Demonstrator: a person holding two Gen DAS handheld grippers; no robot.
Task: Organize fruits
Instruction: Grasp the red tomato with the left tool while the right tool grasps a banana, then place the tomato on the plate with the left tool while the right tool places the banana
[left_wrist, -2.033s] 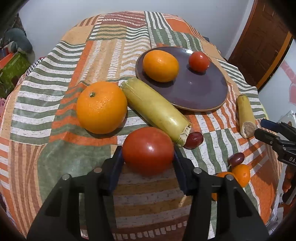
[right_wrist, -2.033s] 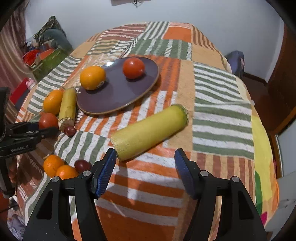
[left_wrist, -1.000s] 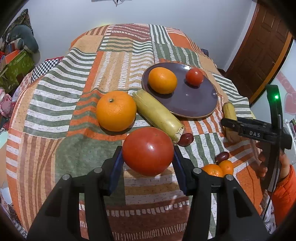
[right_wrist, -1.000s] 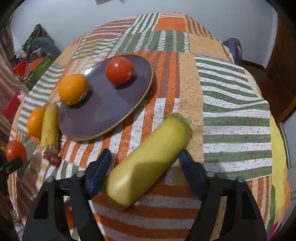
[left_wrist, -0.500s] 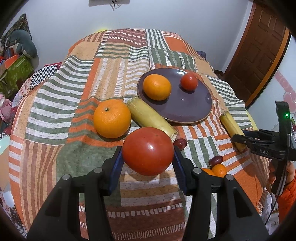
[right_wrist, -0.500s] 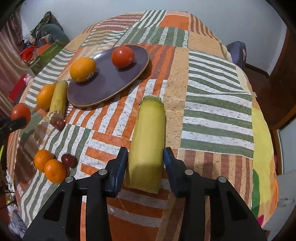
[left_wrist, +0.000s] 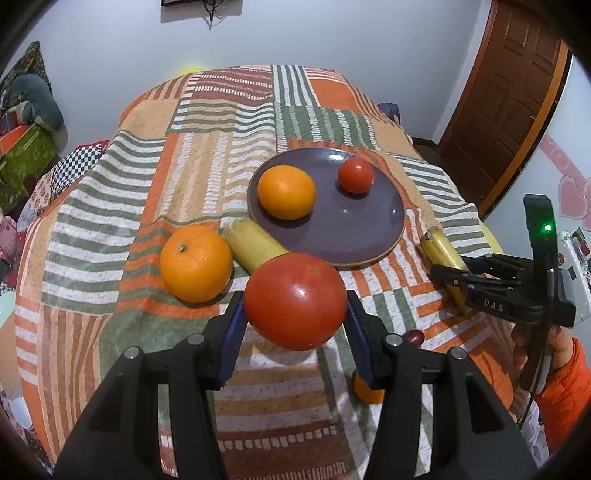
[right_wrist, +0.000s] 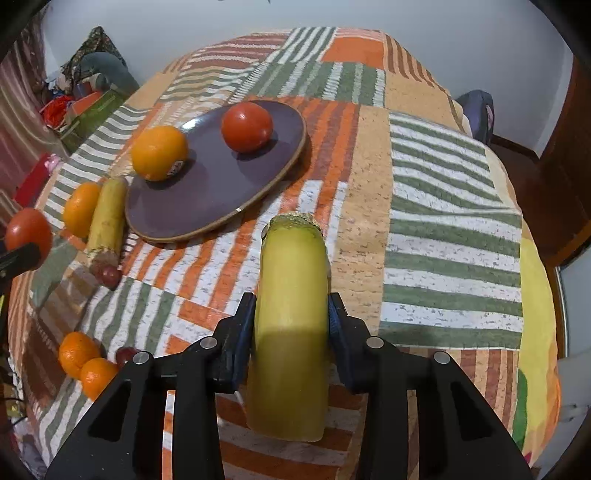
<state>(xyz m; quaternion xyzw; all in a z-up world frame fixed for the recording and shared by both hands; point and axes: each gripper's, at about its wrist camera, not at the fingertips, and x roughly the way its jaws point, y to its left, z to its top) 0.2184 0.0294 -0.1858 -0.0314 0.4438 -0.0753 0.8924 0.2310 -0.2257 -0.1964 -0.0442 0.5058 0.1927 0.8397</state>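
A patchwork striped orange-green cloth (left_wrist: 207, 155) covers the table; left gripper (left_wrist: 295, 314) clamps a large red tomato (left_wrist: 295, 301), right gripper (right_wrist: 291, 317) has just closed on a yellow cylindrical fruit (right_wrist: 291, 295).

Only one text is legible — white letters "DAS" on the black body of the right hand-held gripper (left_wrist: 448, 271), seen from the left wrist view.

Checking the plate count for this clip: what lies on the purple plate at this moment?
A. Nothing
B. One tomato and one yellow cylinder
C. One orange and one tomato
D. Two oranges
C: the purple plate carries one orange and one small tomato; the other fruits lie on the cloth or are held in a hand-held gripper.
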